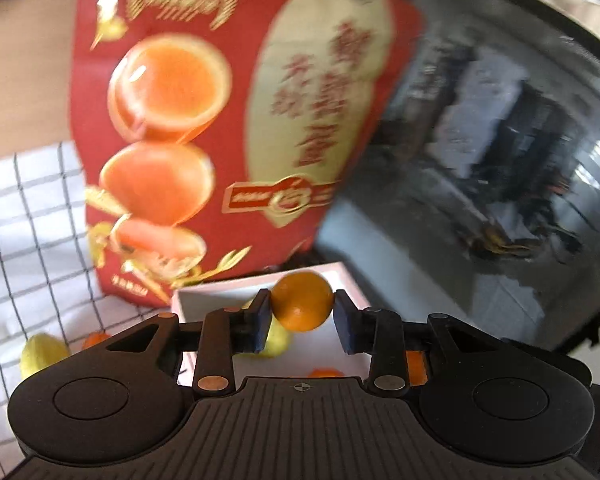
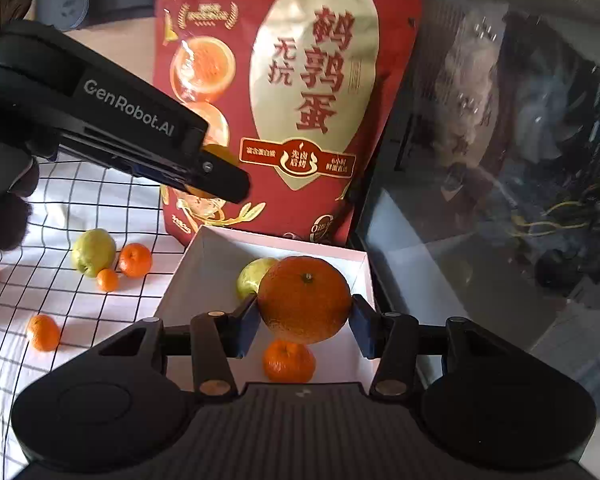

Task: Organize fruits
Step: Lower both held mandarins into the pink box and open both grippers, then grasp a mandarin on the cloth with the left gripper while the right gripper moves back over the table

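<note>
The right gripper (image 2: 305, 322) pinches a large orange (image 2: 305, 300) between its blue pads, one pad on each side of the fruit, and it hangs directly over the open white box (image 2: 204, 280). The left gripper (image 1: 302, 320) holds a smaller orange (image 1: 302, 301) in the same way; in the right wrist view this gripper comes in from the upper left, higher and further back, in front of the red snack bag (image 2: 288, 112) that stands behind the box. In the box a green fruit (image 2: 252, 276) lies at the back and a small mandarin (image 2: 289, 361) near the front wall. The important relation is this: the box floor lies straight below the right jaws, and the free place seems to be between those two fruits, so the right hand is the nearer one to release. The left hand probably must travel forward and down first, though the left wrist view is blurred and I cannot say exactly how far above the box it is. More fruits wait on the checked cloth (image 2: 80, 200) to the left of the box: a green one (image 2: 94, 252) and three mandarins (image 2: 135, 260).
</note>
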`<move>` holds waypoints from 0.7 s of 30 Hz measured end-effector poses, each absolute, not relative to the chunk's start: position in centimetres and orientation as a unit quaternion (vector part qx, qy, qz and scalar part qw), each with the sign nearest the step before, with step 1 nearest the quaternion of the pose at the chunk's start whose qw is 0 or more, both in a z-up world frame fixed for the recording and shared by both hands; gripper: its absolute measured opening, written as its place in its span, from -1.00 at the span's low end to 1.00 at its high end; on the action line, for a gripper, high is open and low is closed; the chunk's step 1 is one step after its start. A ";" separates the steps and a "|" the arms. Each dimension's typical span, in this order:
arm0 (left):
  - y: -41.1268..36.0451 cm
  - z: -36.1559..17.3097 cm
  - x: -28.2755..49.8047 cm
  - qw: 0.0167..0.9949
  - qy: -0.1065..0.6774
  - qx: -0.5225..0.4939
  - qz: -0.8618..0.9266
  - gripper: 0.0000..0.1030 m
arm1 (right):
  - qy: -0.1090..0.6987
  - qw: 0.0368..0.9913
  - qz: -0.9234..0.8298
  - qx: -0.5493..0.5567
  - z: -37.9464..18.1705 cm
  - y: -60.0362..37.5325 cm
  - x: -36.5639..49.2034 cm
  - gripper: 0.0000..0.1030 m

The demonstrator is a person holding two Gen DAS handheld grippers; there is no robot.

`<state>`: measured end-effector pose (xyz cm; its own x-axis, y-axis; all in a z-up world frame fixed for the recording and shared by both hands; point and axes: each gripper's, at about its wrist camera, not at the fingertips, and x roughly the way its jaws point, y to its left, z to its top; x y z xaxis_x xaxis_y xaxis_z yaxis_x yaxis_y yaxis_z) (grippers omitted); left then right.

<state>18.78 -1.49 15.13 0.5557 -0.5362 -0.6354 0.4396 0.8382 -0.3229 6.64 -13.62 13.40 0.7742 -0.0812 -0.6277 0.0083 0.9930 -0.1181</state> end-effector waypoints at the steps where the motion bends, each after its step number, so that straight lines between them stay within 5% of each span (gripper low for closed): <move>1: -1.3 14.6 19.1 0.877 0.385 -0.070 -0.278 -0.28 | 0.341 0.939 -0.019 -0.047 13.0 -13.7 7.2 -0.06; 5: -0.4 13.1 19.1 0.867 0.393 -0.083 -0.295 -0.28 | 0.332 0.942 -0.005 -0.042 12.6 -13.7 7.8 0.16; 21: 13.1 8.4 8.5 0.921 0.351 -0.057 -0.158 -0.28 | 0.358 0.933 0.025 -0.023 7.5 -7.8 0.7 0.36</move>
